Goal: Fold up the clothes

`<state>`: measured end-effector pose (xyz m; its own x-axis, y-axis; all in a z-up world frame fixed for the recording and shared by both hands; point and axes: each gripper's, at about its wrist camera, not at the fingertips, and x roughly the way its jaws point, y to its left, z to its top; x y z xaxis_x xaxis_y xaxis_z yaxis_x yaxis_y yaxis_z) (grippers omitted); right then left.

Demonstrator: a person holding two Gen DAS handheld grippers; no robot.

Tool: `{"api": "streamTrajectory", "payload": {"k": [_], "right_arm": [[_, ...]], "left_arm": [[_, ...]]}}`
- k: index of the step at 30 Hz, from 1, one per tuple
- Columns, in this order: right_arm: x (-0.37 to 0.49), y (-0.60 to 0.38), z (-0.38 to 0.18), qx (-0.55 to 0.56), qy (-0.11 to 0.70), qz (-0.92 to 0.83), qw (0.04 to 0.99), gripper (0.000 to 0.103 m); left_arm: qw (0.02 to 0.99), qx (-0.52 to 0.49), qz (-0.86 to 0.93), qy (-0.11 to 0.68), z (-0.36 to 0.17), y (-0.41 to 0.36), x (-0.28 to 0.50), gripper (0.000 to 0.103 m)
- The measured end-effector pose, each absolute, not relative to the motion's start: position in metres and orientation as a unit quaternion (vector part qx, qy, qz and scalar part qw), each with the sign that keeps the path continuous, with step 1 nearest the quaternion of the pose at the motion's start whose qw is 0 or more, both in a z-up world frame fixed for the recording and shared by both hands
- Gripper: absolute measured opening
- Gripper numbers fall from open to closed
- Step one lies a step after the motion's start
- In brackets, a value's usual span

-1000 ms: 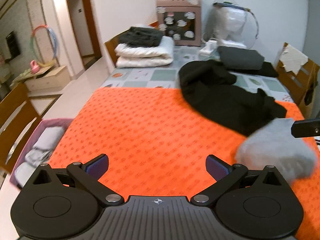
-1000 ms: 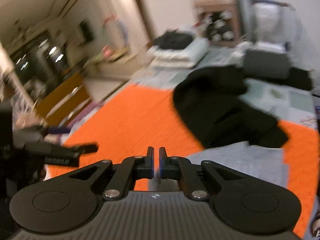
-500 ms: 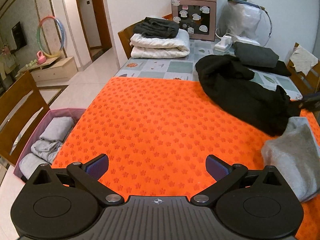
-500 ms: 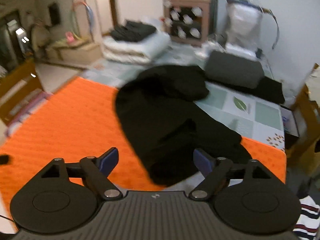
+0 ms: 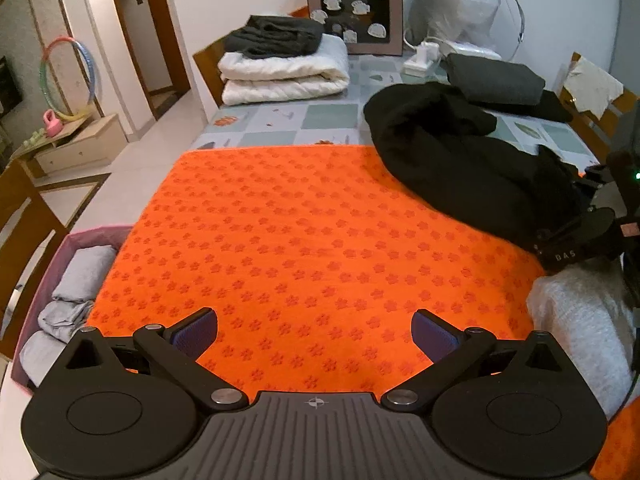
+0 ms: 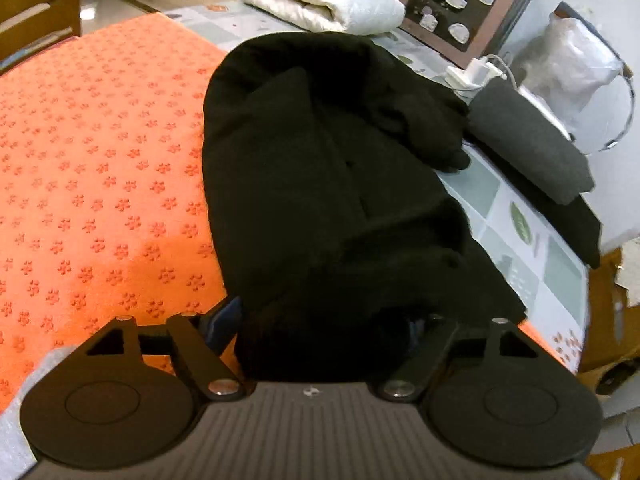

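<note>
Left wrist view: left gripper (image 5: 315, 330) jaws wide, nothing between, over orange mat (image 5: 300, 240) with embossed flower texture. Black garment (image 5: 460, 168), soft crumpled heap, right of centre. Grey garment (image 5: 576, 320), fuzzy, lower right. Pink basket (image 5: 60, 256) of grey folded clothes, lower left, seen only here. Right wrist view: right gripper (image 6: 324, 326) jaws closing, black garment hem between blue pads (image 6: 224, 316), not yet pinched.
</note>
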<state>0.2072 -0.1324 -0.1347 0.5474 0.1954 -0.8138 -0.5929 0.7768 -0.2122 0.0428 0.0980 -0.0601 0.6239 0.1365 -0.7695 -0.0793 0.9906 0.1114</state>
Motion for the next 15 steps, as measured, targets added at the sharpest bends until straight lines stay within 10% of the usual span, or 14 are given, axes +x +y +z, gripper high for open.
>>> {"api": "streamTrajectory", "payload": {"k": [2,6,15], "right_arm": [[0.216,-0.137,-0.136,-0.233,0.412,0.244,0.846,0.08],[0.238,-0.149,-0.135,-0.224,0.407,0.236,0.854,0.042],[0.31,-0.173,-0.139,-0.215,0.394,0.216,0.867,0.044]], "left_arm": [[0.898,0.035,0.056,0.435,-0.063,0.095,0.05,0.103],[0.895,0.037,0.05,0.443,-0.068,0.091,0.061,0.103],[0.894,0.04,0.03,0.446,-0.075,0.082,0.094,0.103]]}}
